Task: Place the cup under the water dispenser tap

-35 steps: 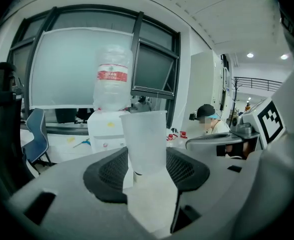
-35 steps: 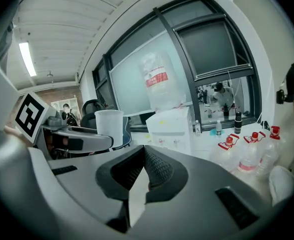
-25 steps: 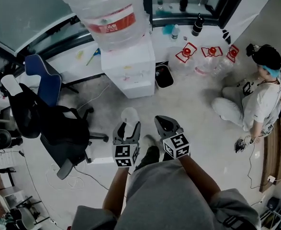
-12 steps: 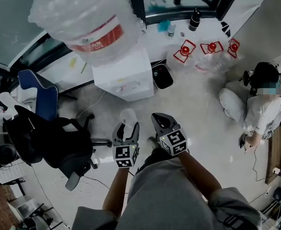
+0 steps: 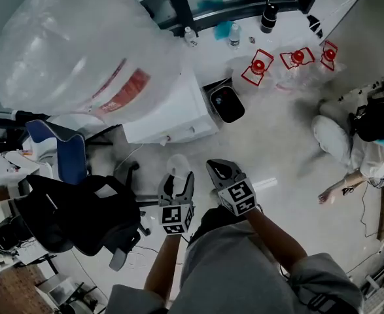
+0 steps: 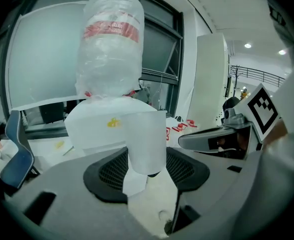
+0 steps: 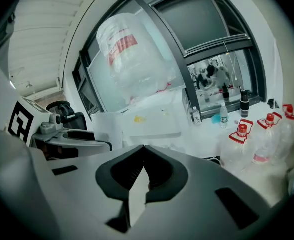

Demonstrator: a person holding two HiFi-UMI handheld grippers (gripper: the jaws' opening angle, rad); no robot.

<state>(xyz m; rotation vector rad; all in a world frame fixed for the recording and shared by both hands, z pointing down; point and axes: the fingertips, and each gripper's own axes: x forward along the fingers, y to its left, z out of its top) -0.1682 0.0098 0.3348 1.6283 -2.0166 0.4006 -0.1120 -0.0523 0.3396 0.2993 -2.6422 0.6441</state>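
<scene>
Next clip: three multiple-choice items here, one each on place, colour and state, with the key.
1. Where is the cup? A) on the floor B) between the jaws of the left gripper C) under the tap
2. What colour is the label on the water bottle? A) red B) blue C) green
3. How is the right gripper? A) wide open B) shut on the cup C) shut, empty
Key: B, the pads clamp it; A, a red band rings the bottle; C, jaw tips meet, nothing between.
</scene>
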